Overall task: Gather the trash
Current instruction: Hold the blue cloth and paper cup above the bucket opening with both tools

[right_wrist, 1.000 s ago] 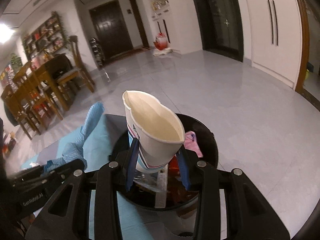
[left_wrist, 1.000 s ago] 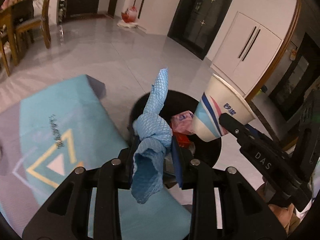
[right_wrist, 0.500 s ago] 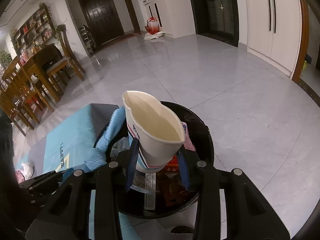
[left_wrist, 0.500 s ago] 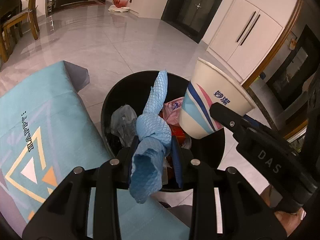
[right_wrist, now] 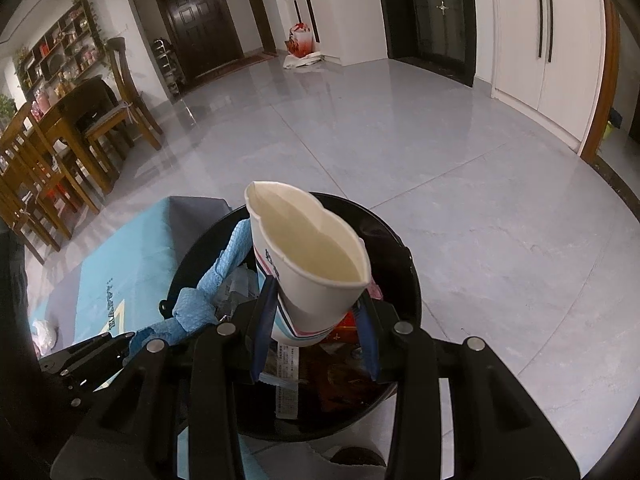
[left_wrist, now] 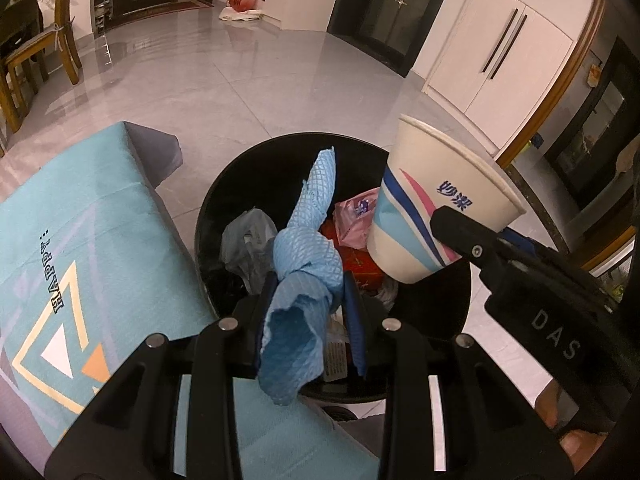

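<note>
Left gripper (left_wrist: pixel 308 312) is clamped on a crumpled blue cloth (left_wrist: pixel 304 280), its loose tail standing up over the open mouth of the black bin (left_wrist: pixel 224 200). Right gripper (right_wrist: pixel 316 320) pinches a paper cup (right_wrist: pixel 308 264) hard enough to flatten its rim into a pointed oval; the cup sits mouth-up, also above the bin, toward its far-right side as the left wrist view shows it.

Judgement: both items are over the bin opening, so the release is the step in hand. To do it well, open each gripper fully and let the item fall clear. The cloth is draped between the pads and could snag on one; a slight downward tip should free it. The cup, being squashed, may spring back and roll, so it is best dropped near the bin's centre, not its rim.

Inside the bin: a grey plastic bag (left_wrist: pixel 248 240), a pink wrapper (left_wrist: pixel 356 216), red packaging (left_wrist: pixel 356 260). These leave room.

Just beside the bin on its left, a teal cloth-covered surface (left_wrist: pixel 80 240). Well beyond the bin: wooden chairs (right_wrist: pixel 120 100), white cabinet doors (left_wrist: pixel 496 52). Nothing blocks the drop.
</note>
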`<state>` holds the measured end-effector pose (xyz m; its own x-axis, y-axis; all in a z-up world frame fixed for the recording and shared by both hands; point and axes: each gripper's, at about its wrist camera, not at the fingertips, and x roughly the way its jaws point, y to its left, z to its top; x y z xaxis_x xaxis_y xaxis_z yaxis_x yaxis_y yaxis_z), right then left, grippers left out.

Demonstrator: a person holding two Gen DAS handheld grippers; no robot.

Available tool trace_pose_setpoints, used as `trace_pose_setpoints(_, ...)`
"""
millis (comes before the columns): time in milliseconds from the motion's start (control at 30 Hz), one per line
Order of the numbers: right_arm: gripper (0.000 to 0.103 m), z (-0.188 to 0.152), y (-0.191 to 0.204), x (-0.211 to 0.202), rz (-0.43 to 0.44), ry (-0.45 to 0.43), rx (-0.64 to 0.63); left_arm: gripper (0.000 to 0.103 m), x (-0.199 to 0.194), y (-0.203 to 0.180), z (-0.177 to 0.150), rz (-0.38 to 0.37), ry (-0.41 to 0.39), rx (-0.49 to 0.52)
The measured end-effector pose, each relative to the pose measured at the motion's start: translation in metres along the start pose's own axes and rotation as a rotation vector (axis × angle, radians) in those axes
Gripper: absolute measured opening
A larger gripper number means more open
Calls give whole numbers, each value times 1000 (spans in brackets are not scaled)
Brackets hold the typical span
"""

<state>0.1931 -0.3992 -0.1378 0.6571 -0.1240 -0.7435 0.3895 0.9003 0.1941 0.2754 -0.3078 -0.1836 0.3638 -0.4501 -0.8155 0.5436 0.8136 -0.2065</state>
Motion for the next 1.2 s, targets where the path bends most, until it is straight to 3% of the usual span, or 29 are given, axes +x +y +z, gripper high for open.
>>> trace_pose_setpoints(1200,38,2,4,34,-51,126,-40,32,27,13,3,41,75,1)
